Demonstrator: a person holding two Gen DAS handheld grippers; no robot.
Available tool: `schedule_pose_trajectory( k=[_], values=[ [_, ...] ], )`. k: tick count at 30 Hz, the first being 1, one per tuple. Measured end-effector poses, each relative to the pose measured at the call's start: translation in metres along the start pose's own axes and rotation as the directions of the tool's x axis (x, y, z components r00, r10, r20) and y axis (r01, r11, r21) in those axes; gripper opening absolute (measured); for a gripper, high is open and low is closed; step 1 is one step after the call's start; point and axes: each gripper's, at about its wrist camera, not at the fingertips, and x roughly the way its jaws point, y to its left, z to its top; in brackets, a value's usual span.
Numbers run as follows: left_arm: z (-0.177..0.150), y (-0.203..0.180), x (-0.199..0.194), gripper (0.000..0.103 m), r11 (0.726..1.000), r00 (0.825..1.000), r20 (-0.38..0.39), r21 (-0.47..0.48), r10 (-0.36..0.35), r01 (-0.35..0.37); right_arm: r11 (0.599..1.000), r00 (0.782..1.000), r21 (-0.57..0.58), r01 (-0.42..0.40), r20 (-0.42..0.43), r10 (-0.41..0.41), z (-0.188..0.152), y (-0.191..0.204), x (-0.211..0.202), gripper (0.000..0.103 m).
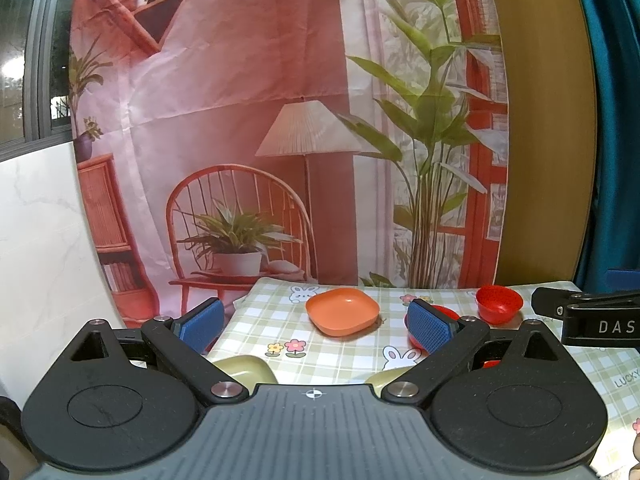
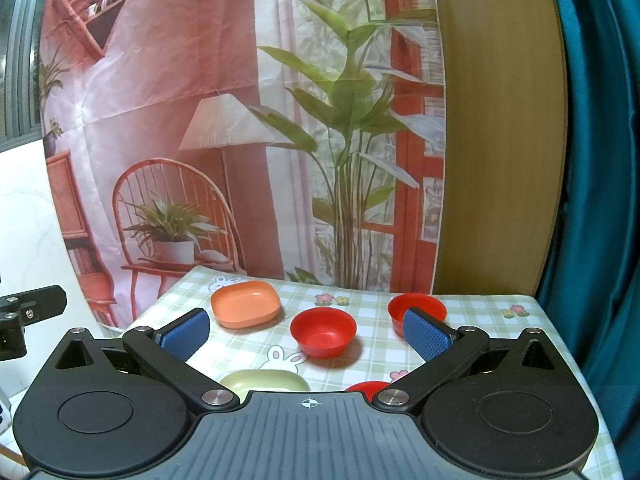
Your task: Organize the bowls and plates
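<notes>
Left tool (image 1: 316, 322) and right tool (image 2: 306, 334) both level, aimed forward, blue-padded fingers (image 2: 424, 334) spread wide with nothing between them, each held side by side just above the near end of the worktop (image 2: 472, 316), apparently not touching it.

Your table (image 2: 472, 320): green checked cloth (image 2: 372, 364) with rabbits and flowers covers top. Orange plate (image 2: 245, 305) sits far left. Red bowl (image 2: 323, 331) mid-table, second red bowl (image 2: 416, 307) far right, third red bowl (image 2: 365, 386) nearest you. Pale green plate (image 2: 262, 385) near left.
</notes>
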Motion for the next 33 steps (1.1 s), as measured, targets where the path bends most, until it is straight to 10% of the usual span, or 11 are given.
schedule_pose_trajectory(
  k=[33],
  values=[
    [-0.0005, 0.0011, -0.0005, 0.099, 1.0, 1.0, 0.001, -0.003, -0.001, 0.001, 1.0, 1.0, 0.001, 0.002, 0.001, -0.002, 0.0011, 0.0011, -0.0018, 0.103]
  ],
)
